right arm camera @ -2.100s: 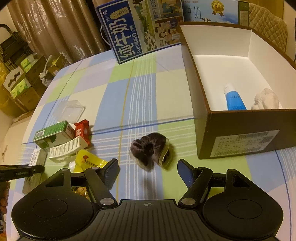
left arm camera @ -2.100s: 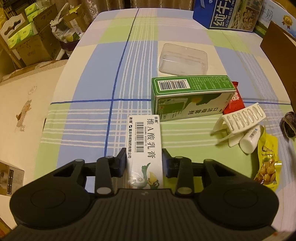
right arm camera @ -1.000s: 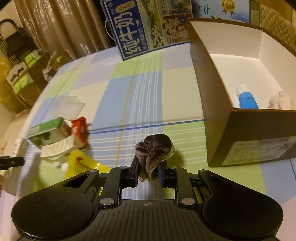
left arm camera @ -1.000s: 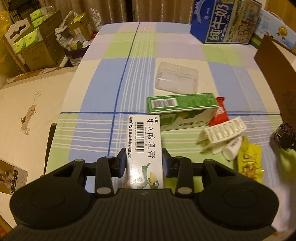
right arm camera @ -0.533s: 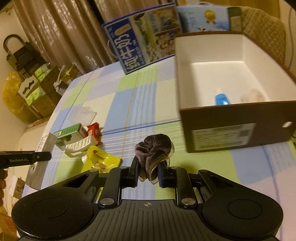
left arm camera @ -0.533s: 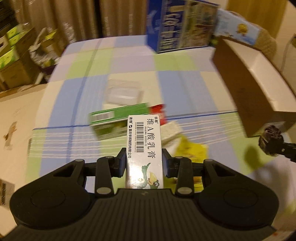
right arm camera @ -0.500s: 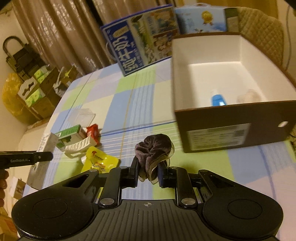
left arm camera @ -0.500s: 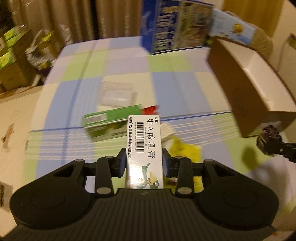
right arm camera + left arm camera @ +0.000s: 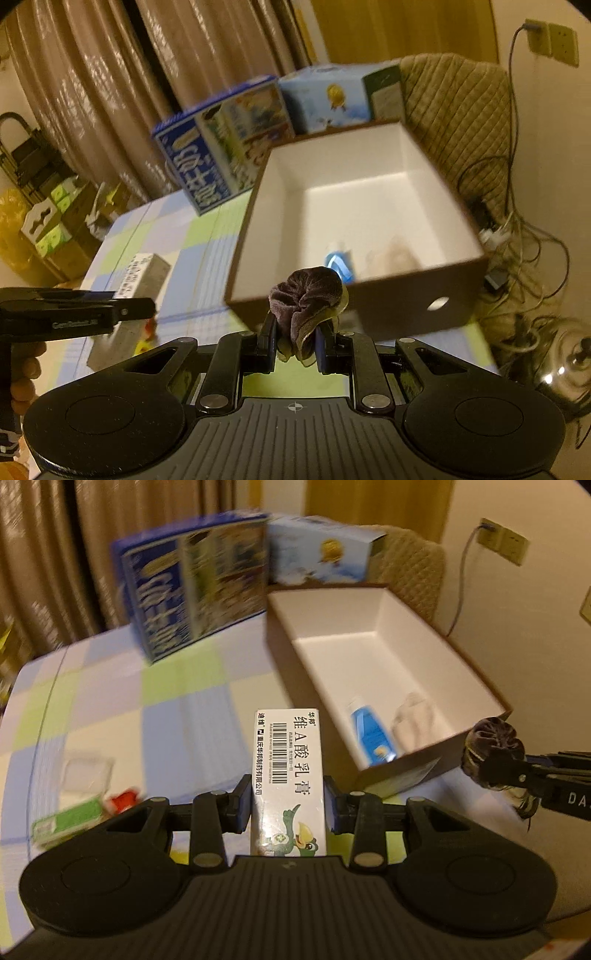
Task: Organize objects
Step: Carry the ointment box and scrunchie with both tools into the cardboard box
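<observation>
A white ointment box (image 9: 288, 771) with a barcode and a cartoon bird sits between the fingers of my left gripper (image 9: 288, 806), which is shut on it above the table, left of the brown cardboard box (image 9: 369, 657). That open box has a white inside and holds a blue tube (image 9: 371, 734) and a pale crumpled item (image 9: 413, 720). My right gripper (image 9: 295, 347) is shut on a dark velvet scrunchie (image 9: 306, 295), held just before the box's near wall (image 9: 388, 306). The left wrist view shows the scrunchie (image 9: 491, 746) at the box's near right corner.
A blue milk carton (image 9: 192, 579) and a light-blue carton (image 9: 321, 554) stand behind the box. A clear plastic container (image 9: 86, 775), a green box (image 9: 66, 821) and a red packet (image 9: 123, 799) lie at the left. A padded chair (image 9: 454, 122), cables (image 9: 517, 240) and a metal pot (image 9: 565, 369) lie right.
My right gripper shut on the scrunchie and lifted it. Both grippers have since swung right toward the brown box, each carrying its item.
</observation>
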### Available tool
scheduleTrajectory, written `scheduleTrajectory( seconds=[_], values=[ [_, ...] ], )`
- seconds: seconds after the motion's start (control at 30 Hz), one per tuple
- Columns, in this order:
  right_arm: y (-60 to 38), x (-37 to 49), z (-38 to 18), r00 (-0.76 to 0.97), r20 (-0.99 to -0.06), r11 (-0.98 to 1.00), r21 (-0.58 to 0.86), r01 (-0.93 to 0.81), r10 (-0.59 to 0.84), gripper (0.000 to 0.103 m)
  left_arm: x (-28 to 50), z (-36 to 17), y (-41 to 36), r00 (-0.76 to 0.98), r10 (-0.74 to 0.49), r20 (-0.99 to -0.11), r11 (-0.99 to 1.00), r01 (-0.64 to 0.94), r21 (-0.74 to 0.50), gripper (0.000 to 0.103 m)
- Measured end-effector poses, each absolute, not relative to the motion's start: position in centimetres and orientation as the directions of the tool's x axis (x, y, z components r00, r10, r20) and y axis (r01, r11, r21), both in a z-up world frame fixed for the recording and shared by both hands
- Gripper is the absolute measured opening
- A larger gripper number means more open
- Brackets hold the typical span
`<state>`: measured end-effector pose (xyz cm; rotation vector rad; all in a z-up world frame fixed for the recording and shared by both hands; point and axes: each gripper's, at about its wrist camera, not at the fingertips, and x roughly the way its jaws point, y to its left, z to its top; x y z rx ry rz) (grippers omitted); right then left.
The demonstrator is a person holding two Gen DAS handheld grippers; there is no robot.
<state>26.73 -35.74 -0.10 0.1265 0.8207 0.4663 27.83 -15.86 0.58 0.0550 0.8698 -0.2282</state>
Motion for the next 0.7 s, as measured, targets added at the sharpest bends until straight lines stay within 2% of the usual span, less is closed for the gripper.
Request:
scheduleTrajectory(
  seconds=[0.37, 0.7],
  values=[
    [-39.5, 32.5, 1.8, 0.629, -0.646, 0.897, 0.244, -0.368, 0.434, 0.017, 32.9, 2.2, -23.7, 0.662, -0.193, -0.724, 0.965, 0.260, -0.020, 0.033],
    [-40.2, 38.7, 0.6, 0.611, -0.668, 0.896, 0.214, -0.390, 0.426, 0.017, 38.5, 0.5, -26.3, 0.642, -0.150, -0.752, 0.977, 0.215, -0.012, 0.033]
  ],
)
